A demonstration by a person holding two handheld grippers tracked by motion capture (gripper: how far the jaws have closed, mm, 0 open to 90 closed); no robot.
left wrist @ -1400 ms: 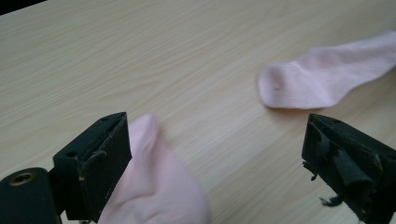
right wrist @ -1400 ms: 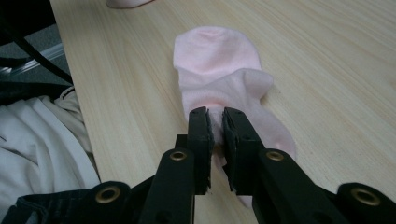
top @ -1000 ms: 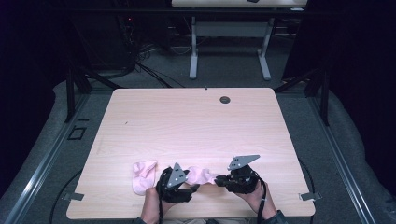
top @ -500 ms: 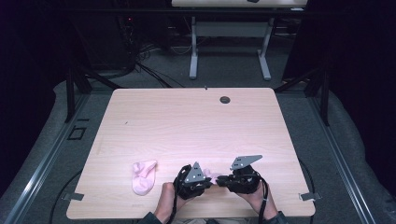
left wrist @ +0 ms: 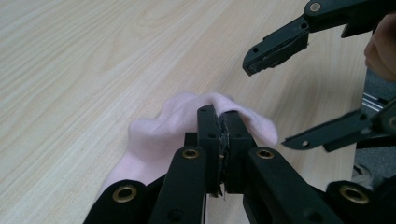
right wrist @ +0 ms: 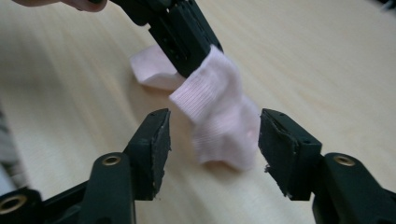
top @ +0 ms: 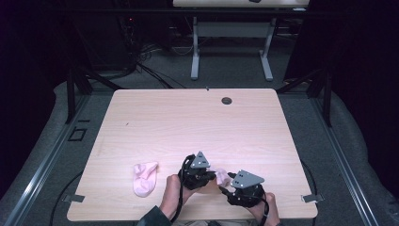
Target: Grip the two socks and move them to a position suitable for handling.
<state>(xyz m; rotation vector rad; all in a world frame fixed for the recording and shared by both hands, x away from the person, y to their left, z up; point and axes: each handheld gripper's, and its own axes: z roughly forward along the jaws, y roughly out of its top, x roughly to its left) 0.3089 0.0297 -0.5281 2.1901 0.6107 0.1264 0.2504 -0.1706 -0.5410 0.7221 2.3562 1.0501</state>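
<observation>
The left gripper [top: 211,175], jaws pressed together, pinches a small pale-pink ribbed cotton sock [right wrist: 219,119] and lifts one end off the table near its front edge, while the right gripper [right wrist: 212,154] stands spread with the hanging end between its jaws. The handover step seems in hand; next, the right jaws likely need to close on that free end. A second pink sock [top: 144,178] lies apart on the light wood-grain tabletop [top: 197,122]; beyond are grey carpet and dark surroundings.
</observation>
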